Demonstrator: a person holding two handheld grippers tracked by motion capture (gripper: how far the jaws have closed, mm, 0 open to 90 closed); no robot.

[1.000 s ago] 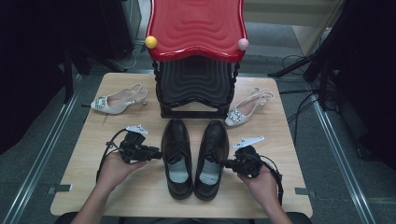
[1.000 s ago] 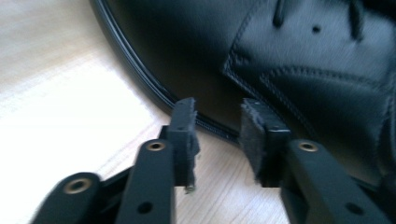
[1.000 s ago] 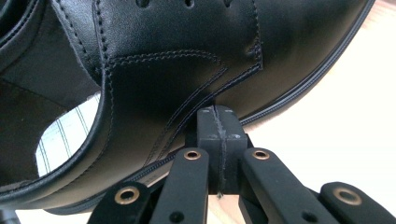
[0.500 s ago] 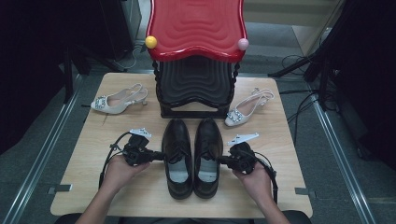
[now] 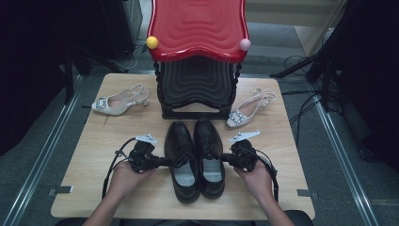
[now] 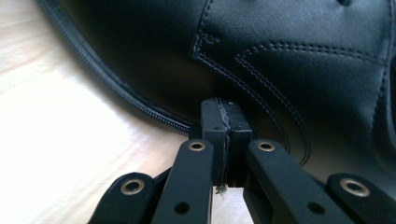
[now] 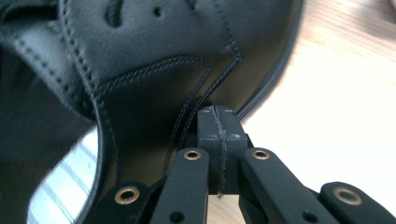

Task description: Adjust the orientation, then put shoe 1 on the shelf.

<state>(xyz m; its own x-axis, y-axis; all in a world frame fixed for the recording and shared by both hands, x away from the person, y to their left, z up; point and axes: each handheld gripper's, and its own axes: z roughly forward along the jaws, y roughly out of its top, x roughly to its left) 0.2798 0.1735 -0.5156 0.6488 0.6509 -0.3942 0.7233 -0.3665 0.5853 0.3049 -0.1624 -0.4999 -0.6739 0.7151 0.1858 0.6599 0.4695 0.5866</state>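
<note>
Two black leather shoes stand side by side at the middle of the table, toes toward the stool: the left shoe (image 5: 182, 160) and the right shoe (image 5: 210, 155), touching each other. My left gripper (image 5: 164, 161) is shut, and its tips press on the left shoe's outer side (image 6: 280, 70) just above the sole; nothing is held in this gripper (image 6: 226, 112). My right gripper (image 5: 226, 158) is also shut with nothing held. In the right gripper view the gripper (image 7: 217, 119) has its tips against the right shoe's outer side (image 7: 154, 88).
A black stool with a red wavy top (image 5: 197, 28) stands at the table's far middle, right behind the shoes' toes. One silver heeled sandal (image 5: 117, 101) lies at the far left, another (image 5: 249, 110) at the far right. The wooden table (image 5: 291, 188) is bare near the front edge.
Both grippers have moved inward until their shut tips reached the shoes' outer sides. The two shoes now sit closer together.
</note>
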